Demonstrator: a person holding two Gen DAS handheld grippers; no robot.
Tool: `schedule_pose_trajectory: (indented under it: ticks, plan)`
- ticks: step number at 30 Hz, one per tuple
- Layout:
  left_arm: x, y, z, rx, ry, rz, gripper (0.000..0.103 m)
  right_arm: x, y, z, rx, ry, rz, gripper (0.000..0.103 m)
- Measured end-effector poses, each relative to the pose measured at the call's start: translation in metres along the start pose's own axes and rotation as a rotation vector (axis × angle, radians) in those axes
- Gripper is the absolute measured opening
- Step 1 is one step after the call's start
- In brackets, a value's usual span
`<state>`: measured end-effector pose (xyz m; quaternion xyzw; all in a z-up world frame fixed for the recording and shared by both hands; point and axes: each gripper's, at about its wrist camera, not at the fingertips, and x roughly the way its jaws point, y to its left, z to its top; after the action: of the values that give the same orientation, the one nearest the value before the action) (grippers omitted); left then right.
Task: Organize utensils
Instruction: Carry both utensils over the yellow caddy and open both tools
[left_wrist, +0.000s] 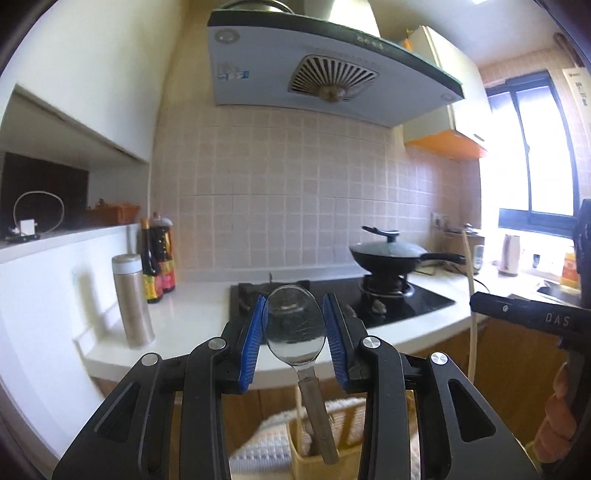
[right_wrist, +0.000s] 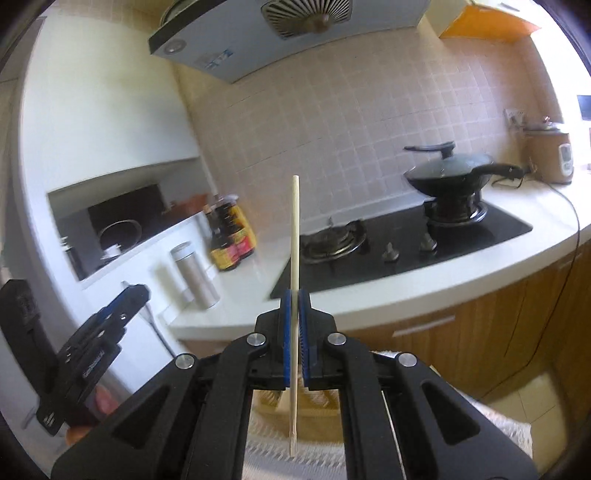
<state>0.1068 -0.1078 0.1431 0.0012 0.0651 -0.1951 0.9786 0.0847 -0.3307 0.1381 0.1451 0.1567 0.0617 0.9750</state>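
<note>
My left gripper (left_wrist: 294, 315) is shut on a metal spoon (left_wrist: 295, 325), bowl up between the blue pads, handle hanging down into a pale yellow utensil holder (left_wrist: 306, 448). My right gripper (right_wrist: 295, 306) is shut on a single wooden chopstick (right_wrist: 294, 229), held upright above the same holder (right_wrist: 280, 402), which stands on a white woven cloth (right_wrist: 258, 443). The left gripper shows at the left of the right wrist view (right_wrist: 110, 314). The right gripper shows at the right edge of the left wrist view (left_wrist: 532, 315), with another chopstick (left_wrist: 471, 295) upright beside it.
A white counter (left_wrist: 199, 310) carries a black gas hob (left_wrist: 413, 302) with a lidded black wok (left_wrist: 388, 254). A steel flask (left_wrist: 131, 299) and sauce bottles (left_wrist: 157, 266) stand at left. A range hood (left_wrist: 314, 70) hangs above. Wooden cabinets (right_wrist: 498, 332) lie below the counter.
</note>
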Motion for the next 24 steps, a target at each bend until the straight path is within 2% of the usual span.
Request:
schedule_pose_trajectory:
  ticks: [9,16,24]
  plan:
    - [0.052,0.007,-0.029,-0.037,0.049,0.002,0.031,0.058,-0.016,-0.019,-0.085,-0.069,-0.179,0.003]
    - [0.074,0.009,-0.047,-0.030,0.081,0.022,0.031,0.081,-0.027,-0.034,-0.111,-0.046,-0.201,0.003]
    - [0.078,0.014,-0.057,-0.018,0.113,0.013,0.032,0.083,-0.022,-0.057,-0.153,-0.052,-0.236,0.003]
